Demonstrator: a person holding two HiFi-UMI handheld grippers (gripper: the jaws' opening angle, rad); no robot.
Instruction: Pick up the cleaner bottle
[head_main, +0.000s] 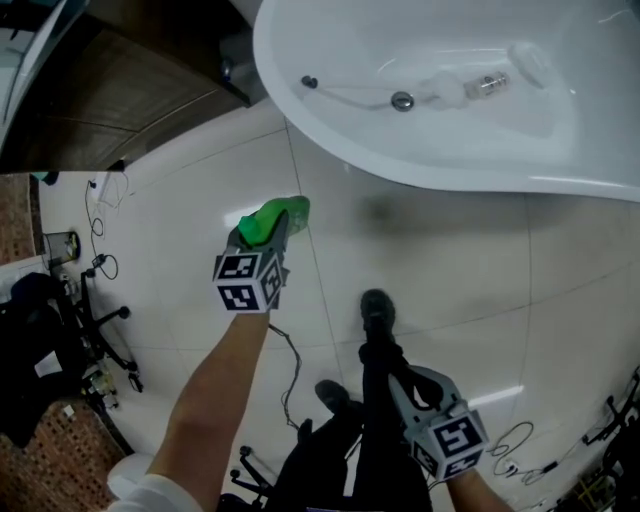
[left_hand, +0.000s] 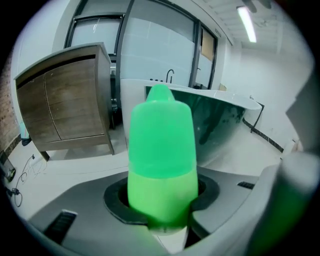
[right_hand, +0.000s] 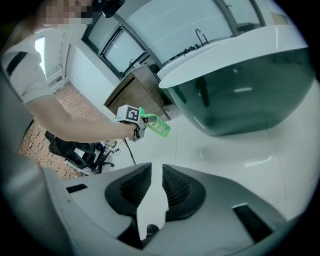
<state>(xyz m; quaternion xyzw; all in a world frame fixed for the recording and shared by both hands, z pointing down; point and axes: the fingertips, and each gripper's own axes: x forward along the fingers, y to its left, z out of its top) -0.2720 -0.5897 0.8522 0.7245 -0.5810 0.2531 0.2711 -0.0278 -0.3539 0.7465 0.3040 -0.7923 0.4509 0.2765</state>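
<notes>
A: Left gripper (left_hand: 162, 212) status?
B: Clamped on the cleaner bottle (left_hand: 161, 150). Both pads press on its green body, and the cap end points away from the camera.
A: Where's the bottle?
B: In the air, clear of the white tile floor (head_main: 420, 260), just off the near-left side of the bathtub (head_main: 330, 130). The right gripper view shows it tilted and sticking out past the jaws toward the tub.
A: Right gripper (right_hand: 151, 187)?
B: Jaws a narrow gap apart, nothing between them, only floor showing through. It hangs right of the left one, nearer the person.
A: Anything else around?
B: 1 wooden cabinet (left_hand: 65, 100) left of the tub, 1 office chair (head_main: 100, 330) far left.
</notes>
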